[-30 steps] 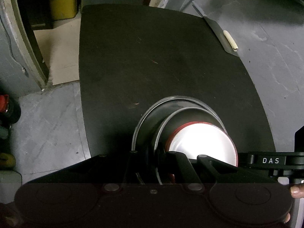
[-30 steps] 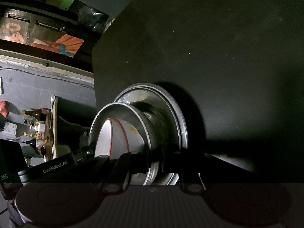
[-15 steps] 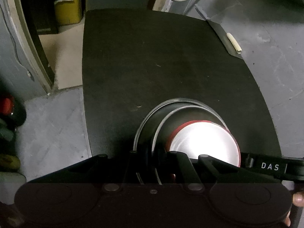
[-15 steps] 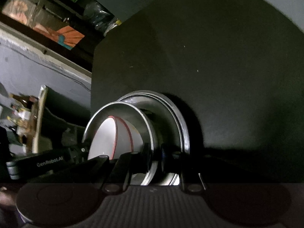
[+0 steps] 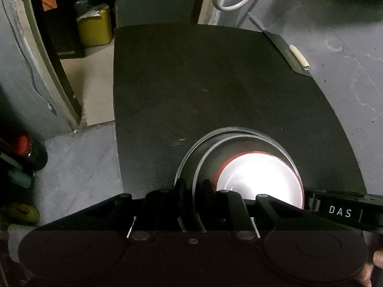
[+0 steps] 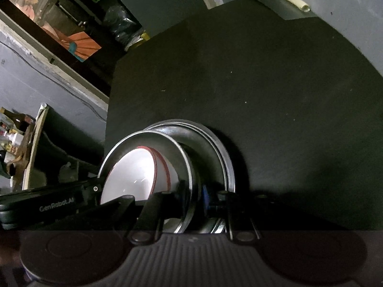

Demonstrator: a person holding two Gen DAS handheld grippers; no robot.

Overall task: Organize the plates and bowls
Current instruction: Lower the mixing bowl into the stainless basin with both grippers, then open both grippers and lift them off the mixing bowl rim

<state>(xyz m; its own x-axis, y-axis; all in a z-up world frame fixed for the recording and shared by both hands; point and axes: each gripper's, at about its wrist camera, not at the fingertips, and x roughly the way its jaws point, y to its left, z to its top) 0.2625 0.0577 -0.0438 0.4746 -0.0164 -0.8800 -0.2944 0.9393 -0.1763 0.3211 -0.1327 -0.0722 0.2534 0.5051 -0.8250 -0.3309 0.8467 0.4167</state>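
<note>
The black tabletop [image 5: 215, 83] carries a steel plate [image 6: 215, 143] at six o'clock. A steel bowl [image 6: 177, 150] sits in it, holding a red-rimmed white bowl [image 5: 261, 181]. Left tongs [image 5: 194, 189] are opening, the steel bowl's rim between them; right tongs [image 6: 192, 191] are clamped on that rim.

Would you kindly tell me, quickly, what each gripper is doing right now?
Left gripper: jaws opening, rim of the round steel bowl between them.
Right gripper: shut on the same bowl's rim.
</note>
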